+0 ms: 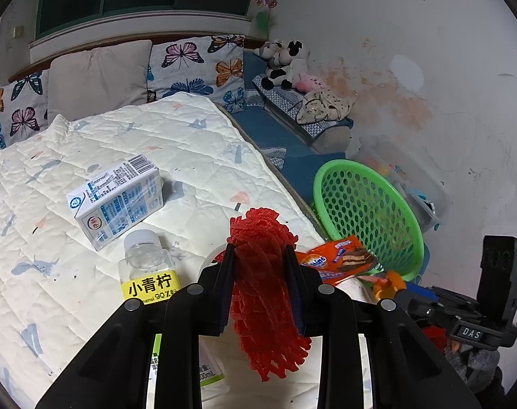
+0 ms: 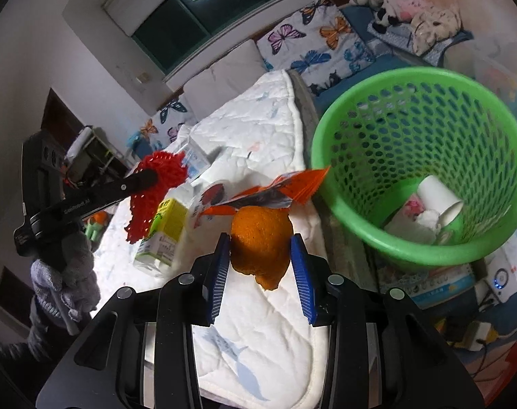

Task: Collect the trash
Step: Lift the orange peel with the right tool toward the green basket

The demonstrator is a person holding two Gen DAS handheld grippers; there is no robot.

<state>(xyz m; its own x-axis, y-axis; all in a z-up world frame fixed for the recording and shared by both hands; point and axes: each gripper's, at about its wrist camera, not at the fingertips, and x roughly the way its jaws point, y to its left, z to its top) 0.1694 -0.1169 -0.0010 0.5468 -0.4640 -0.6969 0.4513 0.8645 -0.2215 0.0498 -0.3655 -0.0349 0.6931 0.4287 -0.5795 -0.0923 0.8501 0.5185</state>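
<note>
Left wrist view: carton lies flat on the quilt, left of everything else and well apart from the basket. Nearer the camera, a clear bottle with a yellow label lies on the quilt, just beside the left gripper. That gripper is closed down on a red foam net, which bunches above the fingers and hangs below them. Right of the net, an orange wrapper sits at the quilt's edge, in front of the basket. The green basket stands off the bed's right side, tilted toward the camera. Right wrist view: left gripper at far left, net in its grip, held above the bottle, well apart from the basket. Centre: right gripper, fingers partly closed, pinching an orange peel over the quilt near its edge. The wrapper lies just beyond the peel, its tip near the basket rim. The basket holds a white cup and crumpled paper.
</note>
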